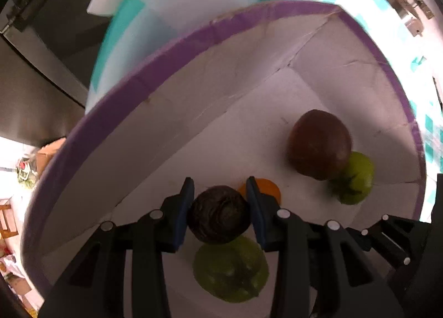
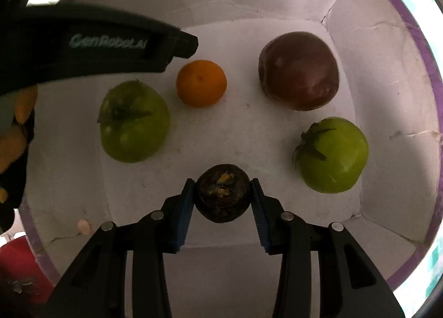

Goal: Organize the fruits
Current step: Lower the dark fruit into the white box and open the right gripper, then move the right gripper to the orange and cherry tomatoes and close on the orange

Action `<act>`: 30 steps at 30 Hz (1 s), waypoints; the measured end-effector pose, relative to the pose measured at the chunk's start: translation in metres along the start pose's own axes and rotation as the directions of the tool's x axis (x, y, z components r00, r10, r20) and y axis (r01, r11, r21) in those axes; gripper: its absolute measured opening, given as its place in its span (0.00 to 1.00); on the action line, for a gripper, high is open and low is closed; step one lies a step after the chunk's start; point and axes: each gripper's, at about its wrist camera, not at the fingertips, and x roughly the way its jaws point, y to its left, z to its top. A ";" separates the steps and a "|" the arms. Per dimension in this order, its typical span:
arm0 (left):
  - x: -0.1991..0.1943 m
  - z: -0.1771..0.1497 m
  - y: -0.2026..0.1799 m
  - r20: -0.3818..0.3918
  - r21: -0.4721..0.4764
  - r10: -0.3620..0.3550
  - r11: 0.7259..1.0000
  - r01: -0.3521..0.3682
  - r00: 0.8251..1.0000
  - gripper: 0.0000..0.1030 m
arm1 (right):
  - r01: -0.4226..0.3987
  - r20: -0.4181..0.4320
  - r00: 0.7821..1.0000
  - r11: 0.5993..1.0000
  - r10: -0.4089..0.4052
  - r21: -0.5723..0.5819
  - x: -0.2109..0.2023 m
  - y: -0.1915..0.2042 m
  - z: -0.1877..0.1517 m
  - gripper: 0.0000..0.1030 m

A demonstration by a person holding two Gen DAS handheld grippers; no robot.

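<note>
A white box with a purple rim (image 1: pixel 155 74) (image 2: pixel 426 49) holds the fruit. My left gripper (image 1: pixel 220 208) is shut on a small dark round fruit (image 1: pixel 219 214) above a green tomato (image 1: pixel 231 269); an orange (image 1: pixel 267 189) is partly hidden behind its right finger. A large dark red-brown fruit (image 1: pixel 318 145) and a second green tomato (image 1: pixel 355 178) lie at the right. My right gripper (image 2: pixel 222 197) is shut on another small dark round fruit (image 2: pixel 222 196) over the box floor. Below it lie an orange (image 2: pixel 201 83), two green tomatoes (image 2: pixel 134 121) (image 2: pixel 332 155) and the dark red-brown fruit (image 2: pixel 299 70).
The left gripper's black body (image 2: pixel 91 46) reaches into the box from the upper left of the right wrist view. The box stands on a white and teal checked cloth (image 1: pixel 144 5). A red object (image 2: pixel 16 265) lies outside the box at the lower left.
</note>
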 end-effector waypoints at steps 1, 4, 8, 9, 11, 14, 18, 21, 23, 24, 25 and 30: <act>0.002 0.001 0.001 -0.009 -0.002 -0.002 1.000 0.002 1.000 0.38 | 0.001 -0.006 1.000 1.000 -0.001 0.005 0.001 0.000 0.001 0.39; 0.005 0.002 0.004 -0.018 -0.006 0.006 1.000 -0.007 1.000 0.39 | -0.005 -0.013 1.000 1.000 0.006 0.025 0.003 0.000 0.007 0.39; 0.006 0.002 0.012 -0.025 -0.030 0.006 1.000 -0.007 1.000 0.46 | -0.009 -0.019 1.000 0.998 0.010 0.062 0.002 -0.007 0.017 0.40; 0.005 0.001 0.014 -0.023 -0.038 0.006 0.999 -0.007 1.000 0.53 | -0.013 -0.015 1.000 0.997 0.014 0.078 0.001 -0.009 0.017 0.43; 0.005 -0.001 0.018 -0.019 -0.045 0.011 0.999 -0.012 1.000 0.62 | -0.026 -0.002 1.000 0.994 0.026 0.106 -0.001 -0.013 0.017 0.51; 0.002 -0.003 0.016 -0.008 -0.040 0.025 0.999 -0.025 1.000 0.67 | -0.051 0.033 0.998 0.990 0.047 0.129 -0.006 -0.015 0.014 0.66; -0.013 -0.008 0.010 0.062 -0.041 0.034 0.999 -0.032 0.997 0.78 | -0.095 0.123 0.989 0.987 0.079 0.128 -0.019 -0.019 0.008 0.75; -0.035 -0.019 0.003 0.158 -0.038 0.065 0.998 -0.059 0.985 0.81 | -0.129 0.204 0.973 0.988 0.110 0.079 -0.034 -0.017 -0.003 0.76; -0.049 -0.026 -0.004 0.217 -0.046 0.089 0.996 -0.081 0.972 0.82 | -0.187 0.282 0.945 0.981 0.168 0.044 -0.050 -0.020 -0.011 0.76; -0.061 -0.032 -0.010 0.259 -0.055 0.114 0.993 -0.103 0.959 0.83 | -0.229 0.337 0.918 0.973 0.210 0.017 -0.062 -0.025 -0.019 0.77; -0.071 -0.033 -0.018 0.293 -0.067 0.133 0.991 -0.119 0.947 0.85 | -0.254 0.372 0.897 0.967 0.238 -0.007 -0.072 -0.029 -0.025 0.78; -0.124 -0.062 -0.060 0.463 -0.211 0.250 0.963 -0.168 0.851 0.97 | -0.300 0.510 0.805 0.949 0.304 -0.092 -0.121 -0.073 -0.069 0.79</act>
